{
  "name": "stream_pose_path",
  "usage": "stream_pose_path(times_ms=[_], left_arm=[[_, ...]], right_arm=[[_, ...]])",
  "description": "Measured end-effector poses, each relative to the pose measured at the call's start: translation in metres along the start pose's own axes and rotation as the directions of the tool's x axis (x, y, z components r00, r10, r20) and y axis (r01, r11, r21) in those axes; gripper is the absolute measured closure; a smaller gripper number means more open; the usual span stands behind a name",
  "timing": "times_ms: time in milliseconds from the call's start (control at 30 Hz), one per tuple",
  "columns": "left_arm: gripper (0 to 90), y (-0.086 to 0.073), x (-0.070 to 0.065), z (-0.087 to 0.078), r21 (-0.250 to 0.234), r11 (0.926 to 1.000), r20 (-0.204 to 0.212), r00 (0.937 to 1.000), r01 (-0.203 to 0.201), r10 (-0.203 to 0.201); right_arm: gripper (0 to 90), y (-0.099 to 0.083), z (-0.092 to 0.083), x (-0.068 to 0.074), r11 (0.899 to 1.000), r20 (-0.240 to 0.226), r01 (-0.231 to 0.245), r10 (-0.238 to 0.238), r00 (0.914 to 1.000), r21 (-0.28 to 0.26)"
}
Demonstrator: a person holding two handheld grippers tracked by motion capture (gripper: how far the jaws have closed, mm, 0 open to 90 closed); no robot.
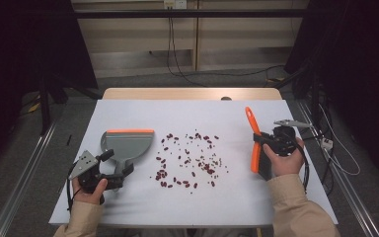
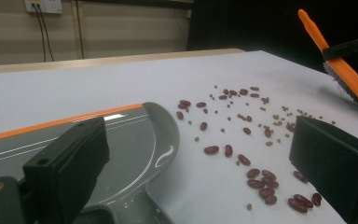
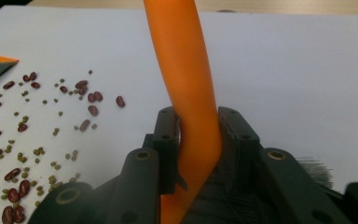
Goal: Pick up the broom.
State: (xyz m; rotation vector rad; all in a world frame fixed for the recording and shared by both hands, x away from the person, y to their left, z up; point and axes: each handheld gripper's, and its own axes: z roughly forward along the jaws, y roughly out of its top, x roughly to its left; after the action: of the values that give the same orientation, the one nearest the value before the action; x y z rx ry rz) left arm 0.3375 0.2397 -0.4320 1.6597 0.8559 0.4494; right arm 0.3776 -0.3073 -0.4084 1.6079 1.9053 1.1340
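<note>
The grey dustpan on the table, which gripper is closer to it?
Left. The left gripper sits at the dustpan handle; the right gripper holds the orange brush beyond the scattered beans.

The right gripper (image 3: 196,135) clamped the orange brush handle (image 3: 186,70) between its black jaws, bristles (image 3: 314,168) beside them, while red beans (image 3: 87,98) and small green beans (image 3: 39,151) lay scattered on the white tabletop (image 3: 298,70).

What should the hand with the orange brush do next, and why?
Probably lower the orange brush to the table just right of the scattered beans. The right gripper is shut on its handle, and the brush is off the table. The grey dustpan waits left of the beans with the open left gripper at its handle, so sweeping leftward looks sensible.
</note>
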Motion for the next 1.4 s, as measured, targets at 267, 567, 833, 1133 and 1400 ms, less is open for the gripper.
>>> stream_pose_path(times_ms=[267,567,833,1133,1400], left_arm=[[4.4,0.004,-0.003,0.002,-0.016,0.9999,-0.004,1.0,-0.005,0.005],[3.7,0.022,-0.018,0.006,-0.059,0.9974,0.021,0.9989,-0.041,0.043],[3.3,0.039,-0.03,0.016,-0.074,0.9957,0.041,0.9975,-0.055,0.058],[2.4,0.05,-0.05,0.04,-0.061,0.9973,0.128,0.9905,-0.043,0.05],[3.6,0.053,-0.066,0.066,-0.023,0.9989,0.169,0.9847,-0.041,0.044]], right_arm=[[71.1,0.002,-0.014,-0.001,0.993,-0.035,-0.029,0.025,0.9991,-0.117],[71.5,0.011,-0.028,0.006,0.98,-0.06,-0.026,0.015,0.9981,-0.196],[71.5,0.019,-0.031,0.016,0.973,-0.061,-0.014,0.0,0.9981,-0.231],[71.4,0.031,-0.026,0.04,0.967,-0.094,0.002,-0.027,0.9952,-0.253],[71.4,0.038,-0.016,0.062,0.966,-0.144,0.009,-0.048,0.9884,-0.259]])
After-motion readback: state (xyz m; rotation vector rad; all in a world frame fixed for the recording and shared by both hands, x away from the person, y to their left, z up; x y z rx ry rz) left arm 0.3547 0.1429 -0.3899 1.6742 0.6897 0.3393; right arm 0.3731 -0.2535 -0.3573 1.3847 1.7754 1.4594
